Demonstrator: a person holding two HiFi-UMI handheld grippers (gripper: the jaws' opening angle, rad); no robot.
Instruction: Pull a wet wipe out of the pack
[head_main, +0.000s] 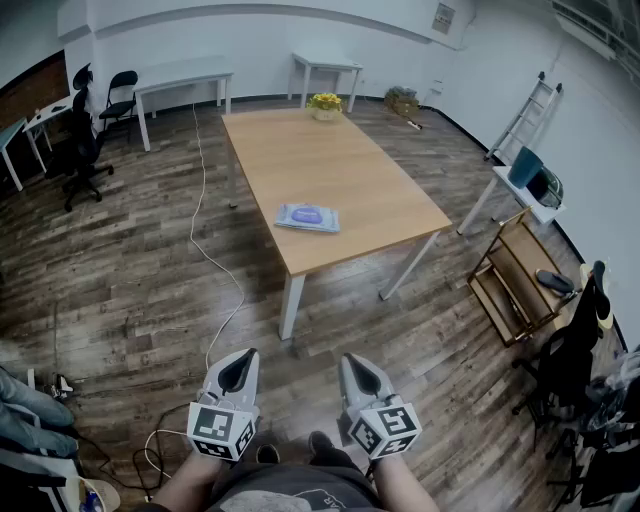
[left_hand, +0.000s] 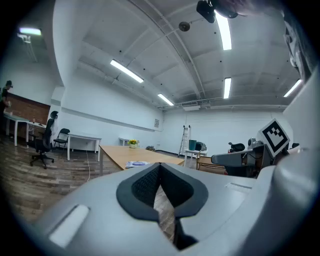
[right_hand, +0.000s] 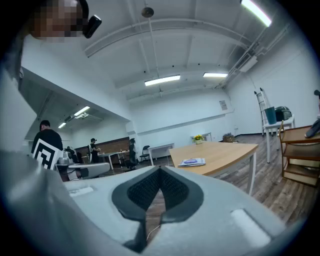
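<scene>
**Wet wipe pack (head_main: 308, 217) lies untouched on the table (head_main: 330, 160)**

The left gripper (head_main: 240, 360) and right gripper (head_main: 356, 364) are held low over the wood floor (head_main: 130, 260), side by side and well apart from the table. On each, the 2 jaws are closed tip to tip with nothing between them. The wet wipe pack lies flat close to the table's left edge, toward the near-left corner. A pot of yellow flowers (head_main: 324, 105) stands at the far edge.

Count: 1 wet wipe pack (head_main: 308, 217), 1 wooden table (head_main: 340, 160), 1 yellow flower pot (head_main: 324, 105), 1 ladder (head_main: 527, 115), 2 grippers: left gripper (head_main: 247, 356), right gripper (head_main: 349, 360).
</scene>
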